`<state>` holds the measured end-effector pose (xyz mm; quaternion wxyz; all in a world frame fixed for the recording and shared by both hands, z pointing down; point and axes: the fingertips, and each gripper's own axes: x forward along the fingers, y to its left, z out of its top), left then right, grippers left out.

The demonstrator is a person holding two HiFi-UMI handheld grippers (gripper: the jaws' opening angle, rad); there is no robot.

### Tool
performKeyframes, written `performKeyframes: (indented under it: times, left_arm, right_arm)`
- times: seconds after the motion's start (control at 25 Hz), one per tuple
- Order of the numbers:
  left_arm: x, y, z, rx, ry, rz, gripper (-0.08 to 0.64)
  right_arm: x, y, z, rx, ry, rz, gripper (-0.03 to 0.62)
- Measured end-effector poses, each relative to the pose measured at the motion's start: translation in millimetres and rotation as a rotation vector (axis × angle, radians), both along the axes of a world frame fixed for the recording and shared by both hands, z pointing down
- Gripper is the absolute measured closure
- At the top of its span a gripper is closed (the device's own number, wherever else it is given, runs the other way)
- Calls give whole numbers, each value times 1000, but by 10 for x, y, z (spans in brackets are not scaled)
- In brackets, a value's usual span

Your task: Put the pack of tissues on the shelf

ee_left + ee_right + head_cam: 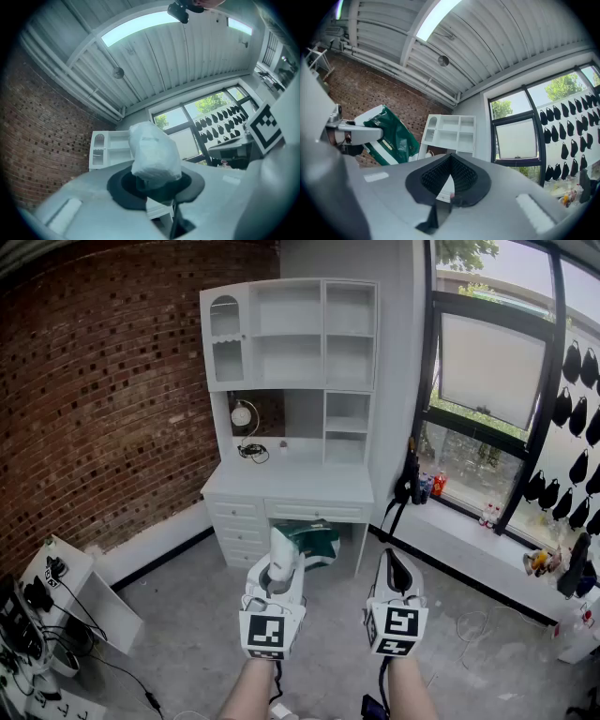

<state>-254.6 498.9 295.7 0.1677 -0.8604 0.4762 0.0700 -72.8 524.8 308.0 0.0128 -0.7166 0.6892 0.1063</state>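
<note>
A red brick wall (103,381) stood at ten o'clock. A white desk with hutch shelving (292,362) stood at twelve. Daylit windows (487,371) ran at two. Grey concrete floor (187,615) lay below.

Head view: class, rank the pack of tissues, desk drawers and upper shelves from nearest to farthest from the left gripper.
1. pack of tissues, held in the left gripper
2. desk drawers, ahead, low
3. upper shelves, high at the back

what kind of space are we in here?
Likely a lab or studio mock-up of a study corner, not a home: white desk with shelf unit against a brick wall, bare concrete floor, cabled gear lying at the left.
</note>
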Motion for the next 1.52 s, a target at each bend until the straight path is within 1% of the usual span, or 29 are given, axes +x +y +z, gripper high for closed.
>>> performKeyframes:
  times: [0.68, 0.76, 0.96, 1.0, 1.04, 1.12, 1.16, 1.36, 1.52]
  left_arm:
    - [98, -52, 37, -12, -7, -5, 457]
    - [131, -62, 35, -15, -4, -7, 457]
    - [207, -95, 35, -23, 10, -9, 457]
    - [212, -107, 43, -26, 11, -11, 457]
    - [216, -119, 51, -29, 14, -14, 457]
    - [244, -130, 44, -38, 30, -20, 457]
    - [272, -128, 25, -41, 43, -22, 457]
    - [445, -119, 41, -45, 83, -37, 457]
    - [594, -129, 23, -49, 111, -65, 457]
  right_arm:
    - [105, -18, 32, -3, -10, -2, 595]
    - [149, -25, 36, -3, -29, -10, 594]
    - [302, -41, 45, 13, -120, -53, 583]
    - [314, -52, 52, 14, -127, -64, 540]
    - [319, -64, 60, 13, -132, -79, 477]
    - [337, -85, 76, 8, -137, -110, 376]
    - [361, -92, 85, 6, -138, -120, 341]
    - [559, -90, 110, 9, -137, -135, 337]
    - [768, -109, 82, -4, -112, -159, 337]
